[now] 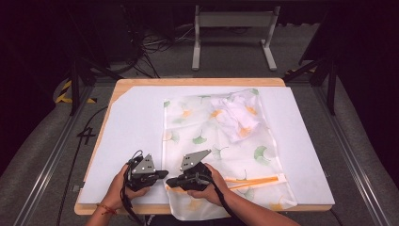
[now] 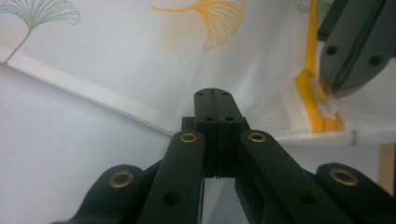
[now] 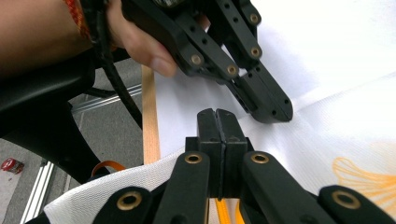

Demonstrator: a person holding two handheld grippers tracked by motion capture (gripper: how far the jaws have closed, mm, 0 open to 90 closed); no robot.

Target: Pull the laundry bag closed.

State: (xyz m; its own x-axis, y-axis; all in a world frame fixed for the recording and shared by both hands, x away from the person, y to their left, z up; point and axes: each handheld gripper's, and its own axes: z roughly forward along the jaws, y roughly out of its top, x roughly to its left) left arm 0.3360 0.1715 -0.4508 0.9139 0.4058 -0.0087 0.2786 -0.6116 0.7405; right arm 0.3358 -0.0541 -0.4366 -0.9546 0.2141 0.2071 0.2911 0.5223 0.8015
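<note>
High view: I hold both grippers at the near edge of a wooden table (image 1: 197,82) covered by a white sheet (image 1: 131,136), with a mesh laundry bag (image 1: 211,141) printed with ginkgo leaves spread ahead of them.

Left gripper (image 1: 162,174): jaws clenched flat together. In the left gripper view (image 2: 214,93) the tips sit at the bag's white hemmed edge (image 2: 93,95); I cannot tell whether any mesh is pinched between them. Bare sheet lies open to this gripper's left and behind it.

Right gripper (image 1: 170,182): jaws pressed together. In the right gripper view (image 3: 217,114) the tips rest over the bag's near corner, and the left gripper's tip (image 3: 275,109) stands just ahead of it, touching or almost touching the fabric. From the left gripper view, the right gripper (image 2: 338,88) meets the orange zipper (image 2: 317,112) at a white tuft, apparently grasping it.

A crumpled white item (image 1: 237,115) lies inside the bag at its far end, well apart from both grippers.

The bag's near corner hangs past the table edge and is cut off. Zipper detail under the right jaws is hidden.
</note>
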